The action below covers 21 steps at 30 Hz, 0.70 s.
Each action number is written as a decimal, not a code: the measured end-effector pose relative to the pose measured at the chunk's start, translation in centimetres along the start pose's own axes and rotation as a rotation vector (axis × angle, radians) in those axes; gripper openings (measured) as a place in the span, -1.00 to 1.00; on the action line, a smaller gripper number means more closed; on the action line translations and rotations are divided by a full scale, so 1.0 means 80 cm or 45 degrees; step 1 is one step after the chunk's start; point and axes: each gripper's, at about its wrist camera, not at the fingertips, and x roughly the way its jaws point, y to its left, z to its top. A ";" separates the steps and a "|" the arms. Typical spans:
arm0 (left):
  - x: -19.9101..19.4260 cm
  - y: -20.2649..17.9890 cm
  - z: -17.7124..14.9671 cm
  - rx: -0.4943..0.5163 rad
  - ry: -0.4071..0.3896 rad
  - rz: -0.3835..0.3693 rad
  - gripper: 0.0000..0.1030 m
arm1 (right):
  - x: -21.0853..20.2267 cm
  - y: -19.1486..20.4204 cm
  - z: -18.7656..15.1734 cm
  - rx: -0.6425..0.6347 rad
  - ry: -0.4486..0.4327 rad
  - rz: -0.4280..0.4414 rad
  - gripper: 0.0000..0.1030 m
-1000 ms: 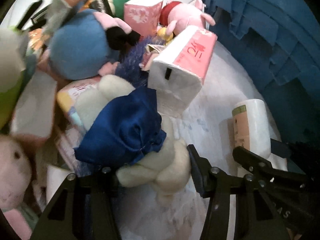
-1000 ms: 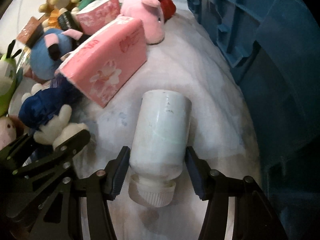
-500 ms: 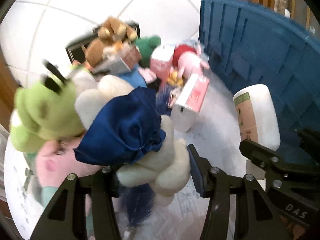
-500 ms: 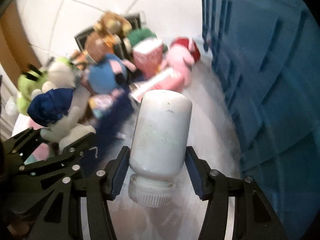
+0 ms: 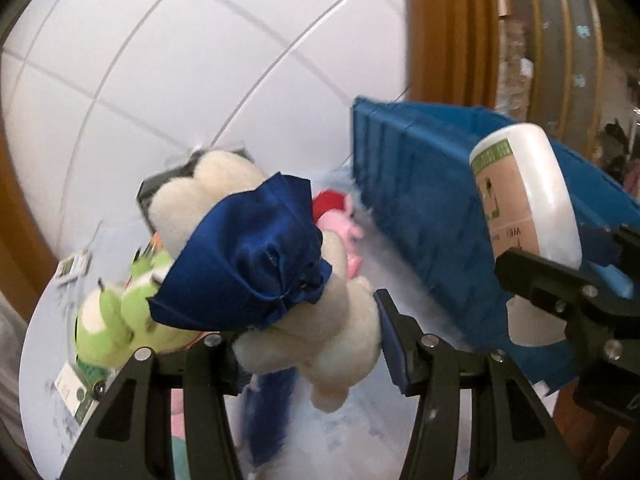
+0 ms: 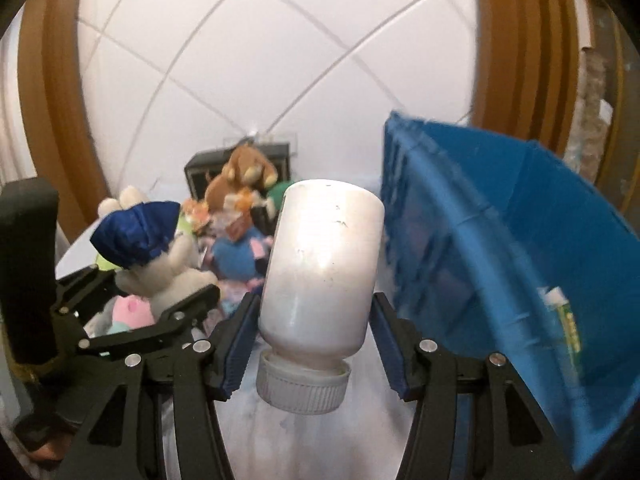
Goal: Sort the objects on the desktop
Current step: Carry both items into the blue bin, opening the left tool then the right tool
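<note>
Grippers: two. Left gripper (image 5: 308,340) jaws pinch one cream plush with blue cap (image 5: 280,280); right gripper (image 6: 312,344) jaws pinch one white bottle (image 6: 320,276), both above the surface beside one blue crate (image 6: 500,240). Remaining toy pile (image 6: 236,232) blurred, uncountable.

A white tiled surface with thin grey joint lines (image 6: 280,60) is filling the upper middle of the right wrist view, its lines bending into curves (the lens is doing that). A brown wooden moulding with rounded ridges (image 6: 52,120) is running down the left edge of that frame, and a second ridged brown wooden moulding (image 6: 520,40) is standing at the upper right. A pale white tabletop (image 5: 360,432) is spreading across the lower middle of the left wrist view. At that frame's upper right, a blurred grey band dotted with pale specks (image 5: 560,40) is showing beside the wood.
</note>
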 end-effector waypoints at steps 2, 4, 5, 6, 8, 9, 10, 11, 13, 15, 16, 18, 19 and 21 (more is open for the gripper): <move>-0.010 -0.017 0.012 0.020 -0.030 -0.034 0.00 | -0.027 -0.012 0.005 0.007 -0.044 -0.023 0.07; -0.020 -0.039 0.025 0.044 -0.062 -0.082 0.00 | -0.051 -0.027 0.012 0.020 -0.088 -0.056 0.07; -0.025 -0.053 0.034 0.061 -0.083 -0.106 0.00 | -0.065 -0.039 0.015 0.032 -0.112 -0.071 0.07; -0.032 -0.065 0.042 0.073 -0.097 -0.119 0.00 | -0.076 -0.047 0.017 0.041 -0.130 -0.086 0.07; -0.036 -0.093 0.059 0.096 -0.121 -0.155 0.00 | -0.102 -0.071 0.023 0.060 -0.170 -0.131 0.07; -0.037 -0.104 0.065 0.103 -0.126 -0.170 0.00 | -0.112 -0.084 0.025 0.069 -0.187 -0.161 0.07; -0.036 -0.120 0.075 0.112 -0.127 -0.190 0.00 | -0.121 -0.097 0.027 0.076 -0.203 -0.191 0.07; -0.034 -0.138 0.086 0.122 -0.127 -0.208 0.00 | -0.126 -0.110 0.028 0.082 -0.214 -0.220 0.07; -0.028 -0.166 0.098 0.144 -0.119 -0.238 0.00 | -0.135 -0.139 0.031 0.099 -0.217 -0.281 0.07; -0.019 -0.197 0.108 0.168 -0.087 -0.258 0.00 | -0.137 -0.172 0.032 0.108 -0.206 -0.333 0.07; -0.013 -0.210 0.111 0.175 -0.071 -0.272 0.00 | -0.136 -0.190 0.032 0.110 -0.191 -0.361 0.07; -0.004 -0.237 0.119 0.192 -0.052 -0.277 0.00 | -0.130 -0.221 0.027 0.113 -0.168 -0.394 0.07; -0.001 -0.251 0.123 0.205 -0.046 -0.273 0.00 | -0.128 -0.235 0.026 0.111 -0.155 -0.404 0.07; 0.004 -0.270 0.128 0.216 -0.021 -0.276 0.00 | -0.125 -0.263 0.021 0.102 -0.123 -0.428 0.07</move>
